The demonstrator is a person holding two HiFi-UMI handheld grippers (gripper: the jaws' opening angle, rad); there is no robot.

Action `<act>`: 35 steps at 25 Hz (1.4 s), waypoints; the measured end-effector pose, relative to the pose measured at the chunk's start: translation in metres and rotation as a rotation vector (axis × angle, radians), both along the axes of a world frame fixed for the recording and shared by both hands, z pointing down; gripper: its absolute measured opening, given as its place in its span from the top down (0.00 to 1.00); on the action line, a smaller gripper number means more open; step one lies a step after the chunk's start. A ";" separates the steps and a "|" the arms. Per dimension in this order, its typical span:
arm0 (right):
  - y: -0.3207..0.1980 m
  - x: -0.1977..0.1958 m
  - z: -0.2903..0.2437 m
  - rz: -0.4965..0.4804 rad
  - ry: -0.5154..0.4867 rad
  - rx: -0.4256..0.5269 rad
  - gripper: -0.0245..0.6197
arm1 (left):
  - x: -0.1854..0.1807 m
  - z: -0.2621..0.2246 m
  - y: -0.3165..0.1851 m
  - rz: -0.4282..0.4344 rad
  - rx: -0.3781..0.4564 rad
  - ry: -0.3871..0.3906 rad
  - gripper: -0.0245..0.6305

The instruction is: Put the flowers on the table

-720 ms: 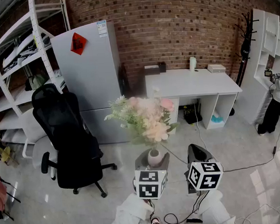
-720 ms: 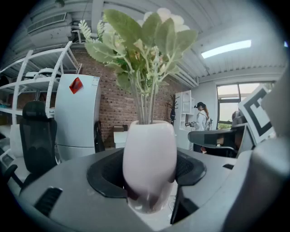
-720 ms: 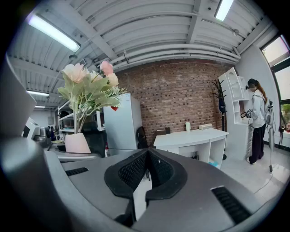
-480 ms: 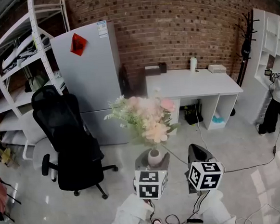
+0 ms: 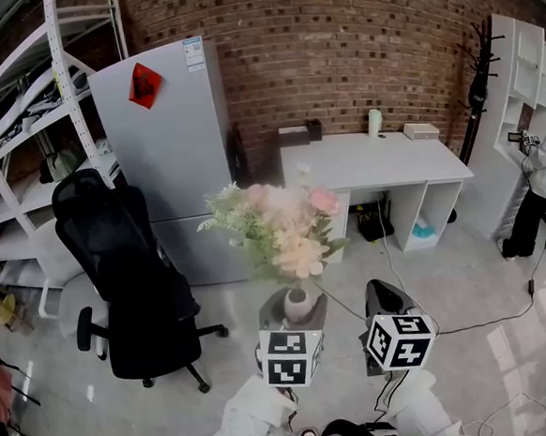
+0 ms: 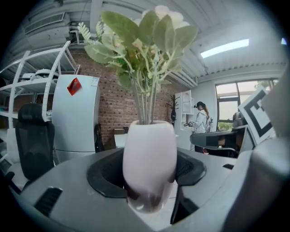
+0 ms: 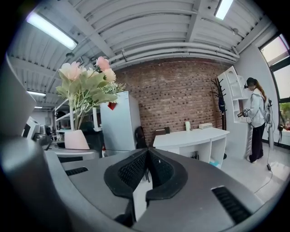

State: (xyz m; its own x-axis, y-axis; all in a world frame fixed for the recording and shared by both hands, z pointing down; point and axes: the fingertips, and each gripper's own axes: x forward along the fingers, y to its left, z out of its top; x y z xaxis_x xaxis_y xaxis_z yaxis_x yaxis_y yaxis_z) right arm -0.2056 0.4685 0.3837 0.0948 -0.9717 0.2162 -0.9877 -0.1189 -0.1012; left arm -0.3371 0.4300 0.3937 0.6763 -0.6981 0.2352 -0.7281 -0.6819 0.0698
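Fridge (image 5: pixel 164 146) and chair (image 5: pixel 131 270) have drifted left in head view; left gripper (image 5: pixel 296 312) clamps the vase (image 6: pixel 149 156) upright so the flowers (image 5: pixel 283 226) ride steady, well short of the table (image 5: pixel 372 162), right gripper (image 7: pixel 146 170) closed, empty

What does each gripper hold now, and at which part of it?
The left gripper holds the rounded white vase of pink flowers by its lower body. The right gripper is shut and empty.

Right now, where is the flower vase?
Centre of the head view: the white flower vase sits clamped in the left claw, over the floor and short of the white desk, with the shut right claw just to its right.
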 end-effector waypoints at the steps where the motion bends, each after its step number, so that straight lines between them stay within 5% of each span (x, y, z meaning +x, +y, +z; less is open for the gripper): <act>1: -0.003 0.003 -0.001 0.007 -0.001 -0.008 0.93 | 0.001 -0.001 -0.003 0.003 -0.005 -0.001 0.54; 18: -0.075 0.051 0.016 0.030 -0.029 -0.046 0.93 | 0.048 0.009 -0.074 0.020 -0.012 -0.009 0.54; 35: -0.195 0.165 0.003 -0.008 -0.016 -0.061 0.93 | 0.151 -0.003 -0.190 -0.041 -0.003 0.005 0.54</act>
